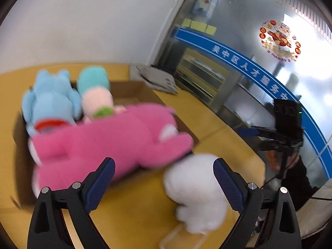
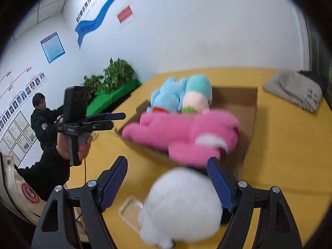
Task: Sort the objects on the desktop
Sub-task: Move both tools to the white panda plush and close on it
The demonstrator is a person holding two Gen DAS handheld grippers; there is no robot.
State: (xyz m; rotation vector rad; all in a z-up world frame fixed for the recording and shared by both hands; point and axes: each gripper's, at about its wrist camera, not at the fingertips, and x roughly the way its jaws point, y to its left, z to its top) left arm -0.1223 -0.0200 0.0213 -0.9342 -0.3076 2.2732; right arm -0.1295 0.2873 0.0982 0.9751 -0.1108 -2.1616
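Note:
A pink plush (image 1: 116, 139) (image 2: 186, 132) lies blurred across the near rim of an open cardboard box (image 1: 128, 91) (image 2: 247, 103). Inside the box stand a blue plush (image 1: 49, 101) (image 2: 168, 95) and a teal-and-pink plush (image 1: 95, 91) (image 2: 197, 93). A white plush (image 1: 197, 188) (image 2: 180, 207) rests on the yellow table (image 1: 134, 207) in front of the box. My left gripper (image 1: 164, 164) (image 2: 116, 119) is open and empty above the table. My right gripper (image 2: 167, 161) (image 1: 249, 132) is open too, hovering over the white plush without pressing it.
A clear plastic piece (image 2: 130, 209) (image 1: 176, 238) lies beside the white plush. A grey cloth bundle (image 1: 157, 78) (image 2: 294, 89) sits at the table's far corner. Potted plants (image 2: 116, 74) and a person in dark clothes (image 2: 43, 122) are off the table's left side.

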